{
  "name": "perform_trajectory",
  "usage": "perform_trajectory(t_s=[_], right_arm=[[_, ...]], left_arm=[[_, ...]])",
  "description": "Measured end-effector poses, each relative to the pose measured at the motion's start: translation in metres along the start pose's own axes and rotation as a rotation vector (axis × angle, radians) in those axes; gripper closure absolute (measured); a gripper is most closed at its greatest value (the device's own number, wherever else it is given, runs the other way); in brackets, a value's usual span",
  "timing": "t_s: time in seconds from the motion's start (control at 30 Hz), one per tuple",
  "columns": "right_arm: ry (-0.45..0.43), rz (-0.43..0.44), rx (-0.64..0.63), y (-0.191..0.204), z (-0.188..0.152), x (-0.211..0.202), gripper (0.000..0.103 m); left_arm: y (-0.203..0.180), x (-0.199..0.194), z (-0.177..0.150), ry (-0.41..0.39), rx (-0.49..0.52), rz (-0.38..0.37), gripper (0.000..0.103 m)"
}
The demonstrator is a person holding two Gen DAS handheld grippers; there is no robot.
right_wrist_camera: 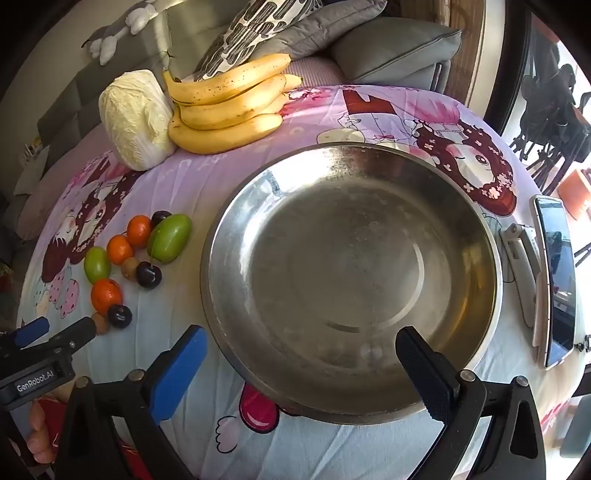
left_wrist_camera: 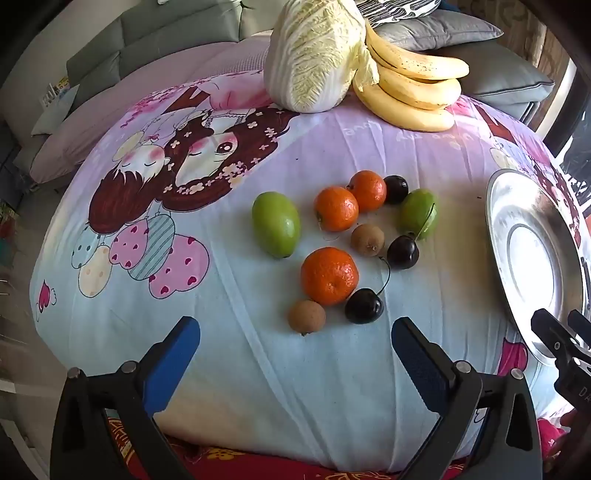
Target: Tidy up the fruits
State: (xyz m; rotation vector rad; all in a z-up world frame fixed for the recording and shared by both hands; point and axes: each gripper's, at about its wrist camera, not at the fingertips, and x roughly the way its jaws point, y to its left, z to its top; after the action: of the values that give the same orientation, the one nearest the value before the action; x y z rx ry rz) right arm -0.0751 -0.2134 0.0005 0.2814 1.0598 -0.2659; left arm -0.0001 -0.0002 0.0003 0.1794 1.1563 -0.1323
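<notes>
Left wrist view: left gripper (left_wrist_camera: 295,347) spread wide, empty, below centre-frame fruits (left_wrist_camera: 332,243) on cloth. Right gripper (right_wrist_camera: 301,354) likewise empty over bare steel bowl (right_wrist_camera: 461,206). Sorting evidently unstarted.

A home living room. A round table is covered with a pastel cartoon-print cloth (left_wrist_camera: 258,369) showing children and hearts. Behind it, at the top of both views, stands a grey sofa (left_wrist_camera: 155,33) with grey cushions (right_wrist_camera: 395,48) and a black-and-white patterned pillow (right_wrist_camera: 255,26). A plush toy (right_wrist_camera: 122,26) sits at the upper left of the right wrist view. Household food lies at the table's far side: a napa cabbage (left_wrist_camera: 314,55) and bananas (left_wrist_camera: 410,88). A smartphone (right_wrist_camera: 556,277) rests at the right edge.
</notes>
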Motion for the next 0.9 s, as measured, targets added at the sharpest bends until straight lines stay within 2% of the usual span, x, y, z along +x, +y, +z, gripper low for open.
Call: perform_trajectory(t_s=[0.9], right_arm=[[0.018,-0.025,0.021,0.001,-0.004,0.006,0.000]], left_arm=[[0.007,0.000,-0.002,0.000,-0.017,0.010,0.000]])
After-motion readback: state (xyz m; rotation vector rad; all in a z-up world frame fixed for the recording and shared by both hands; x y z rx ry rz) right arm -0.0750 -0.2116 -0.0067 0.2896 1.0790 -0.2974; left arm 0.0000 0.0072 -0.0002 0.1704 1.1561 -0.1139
